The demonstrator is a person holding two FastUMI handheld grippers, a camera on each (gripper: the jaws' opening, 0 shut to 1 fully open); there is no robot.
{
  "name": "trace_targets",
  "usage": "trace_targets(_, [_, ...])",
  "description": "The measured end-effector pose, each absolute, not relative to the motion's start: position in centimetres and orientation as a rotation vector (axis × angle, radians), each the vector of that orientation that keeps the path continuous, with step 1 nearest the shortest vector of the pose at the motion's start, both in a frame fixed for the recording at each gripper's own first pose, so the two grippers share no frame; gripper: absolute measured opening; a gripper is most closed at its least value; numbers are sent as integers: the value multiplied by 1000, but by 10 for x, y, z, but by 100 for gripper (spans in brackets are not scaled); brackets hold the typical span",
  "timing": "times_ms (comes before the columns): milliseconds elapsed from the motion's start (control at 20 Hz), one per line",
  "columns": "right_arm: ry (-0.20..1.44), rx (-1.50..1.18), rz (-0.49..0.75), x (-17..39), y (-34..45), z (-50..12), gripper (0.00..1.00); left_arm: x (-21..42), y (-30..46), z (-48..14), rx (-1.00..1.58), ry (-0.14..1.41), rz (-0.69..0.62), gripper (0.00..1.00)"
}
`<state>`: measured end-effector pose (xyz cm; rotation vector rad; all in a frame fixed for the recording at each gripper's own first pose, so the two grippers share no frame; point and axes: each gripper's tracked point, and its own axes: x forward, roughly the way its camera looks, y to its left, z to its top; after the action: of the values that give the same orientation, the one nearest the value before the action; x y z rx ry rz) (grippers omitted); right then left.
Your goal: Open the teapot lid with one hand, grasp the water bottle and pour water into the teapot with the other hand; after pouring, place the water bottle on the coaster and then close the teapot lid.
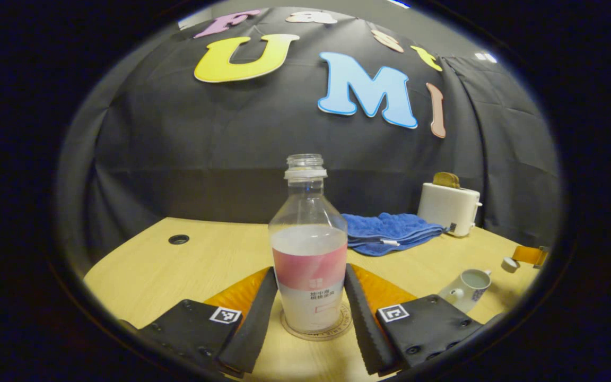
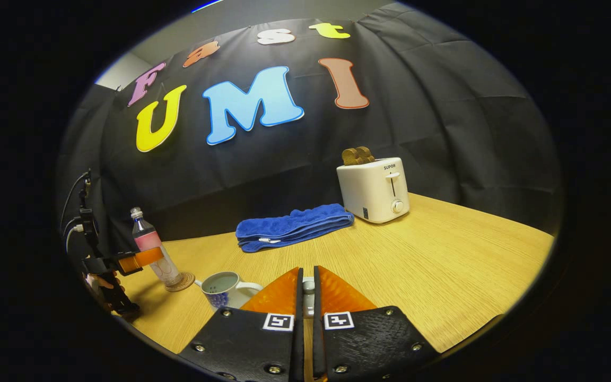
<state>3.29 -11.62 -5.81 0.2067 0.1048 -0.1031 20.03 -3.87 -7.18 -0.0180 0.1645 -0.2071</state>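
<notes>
- The water bottle is standing upright on the coaster, so pouring looks finished.
- The left gripper is flanking it, fingers spread, apparently clear.
- The teapot is sitting open on the desk.
- The right gripper is pinching the lid, ready for closing.

In the left gripper view the water bottle hides most of the coaster under it, and both sides of its lower part are masked by the fingers, so contact cannot be told. In the right gripper view the teapot lid shows as a sliver between the fingertips (the teapot is partly covered too). The bottle label is too small to read.
</notes>
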Motion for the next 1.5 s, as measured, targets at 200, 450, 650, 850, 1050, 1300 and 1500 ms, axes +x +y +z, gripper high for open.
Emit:
trace_targets(200, [100,211,-105,32,-117,-57,6,197,-45,-73,-6,171,-218,88])
trace_targets(450, [89,213,-87,32,-112,-53,7,191,-47,-64,-31,153,-205,100])
trace_targets(650, [57,198,-49,34,-100,-40,7,179,-43,-63,-63,173,-204,100])
trace_targets(850, [47,150,1,41,-76,-27,6,161,-35,-64,-36,174,-193,100])
trace_targets(1050, [60,97,57,55,-45,-18,7,136,-31,-58,-34,154,-193,100])
trace_targets(1300, [96,86,103,72,-19,-21,6,109,-17,-45,-49,119,-169,100])
trace_targets(1500, [118,65,134,79,-1,-29,7,91,0,-33,-38,86,-129,100])
